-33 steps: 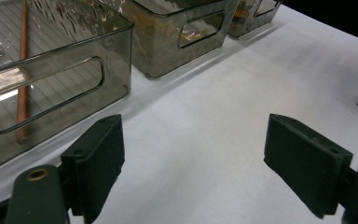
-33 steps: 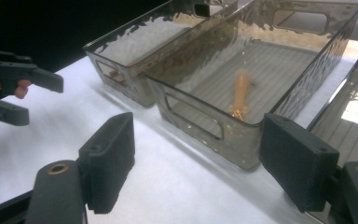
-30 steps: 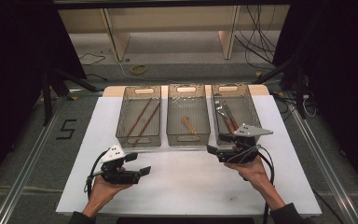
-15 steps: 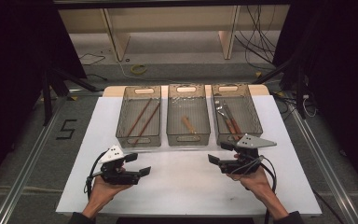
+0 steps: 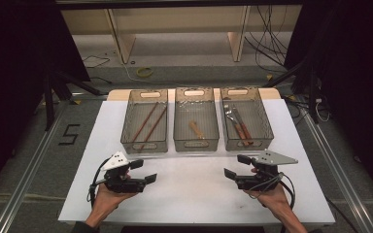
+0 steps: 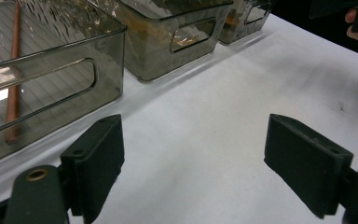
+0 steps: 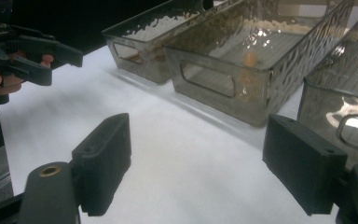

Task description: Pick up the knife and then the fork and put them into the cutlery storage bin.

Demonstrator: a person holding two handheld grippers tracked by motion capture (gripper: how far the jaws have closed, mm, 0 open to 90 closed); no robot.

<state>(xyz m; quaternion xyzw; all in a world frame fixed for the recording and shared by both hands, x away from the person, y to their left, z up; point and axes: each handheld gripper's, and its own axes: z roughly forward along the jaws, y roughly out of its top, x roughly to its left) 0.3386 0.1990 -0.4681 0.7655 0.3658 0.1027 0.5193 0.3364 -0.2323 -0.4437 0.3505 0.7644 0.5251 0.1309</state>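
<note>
Hand-held gripper left [image 5: 143, 171] and right [image 5: 236, 166] both spread, empty, hovering over the white surface [image 5: 194, 189] near three bins [image 5: 196, 143]; likely between picks, next reaching for the bins' utensils [image 5: 238, 126].

left gripper [image 5: 143, 171] jaws wide apart, right gripper [image 5: 237, 166] likewise, both hand-held low

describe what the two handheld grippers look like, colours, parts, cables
Both are black two-jaw tools. The left gripper carries a small pale grey three-cornered plate on top and trails a black cable. The right gripper has a larger grey plate and looping black cables. In the gripper views, each jaw ends in a blocky black pad beside a brass-coloured ringed hole. No sleeves show at the forearms.
</note>
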